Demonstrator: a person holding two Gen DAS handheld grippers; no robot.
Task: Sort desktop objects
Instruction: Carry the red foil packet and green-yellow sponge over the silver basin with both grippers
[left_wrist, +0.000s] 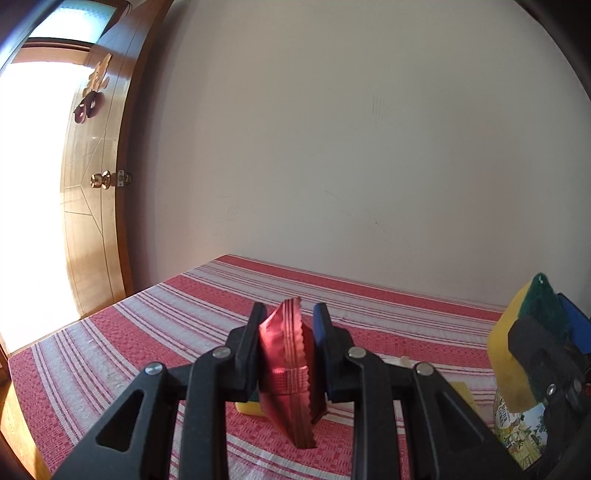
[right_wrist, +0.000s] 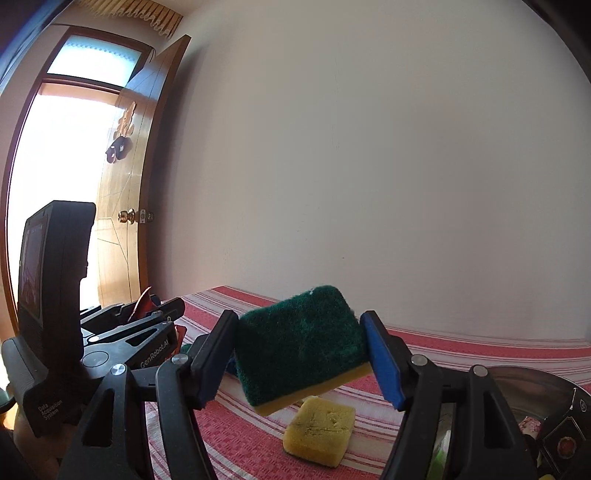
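Left gripper clamped on red foil sachet, held above striped tablecloth. Right gripper clamped on green-yellow sponge, lifted over loose yellow sponge. Judged step: carrying both to sorting spots; next needs a drop site, perhaps metal bowl. Cloth's far half bare; wall behind.

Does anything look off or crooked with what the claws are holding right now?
The green-topped sponge sits tilted in the right claw, one corner dipping toward the yellow sponge lying on the striped tablecloth. The left claw pinches a red foil packet edge-on. Nothing looks spilled or damaged.
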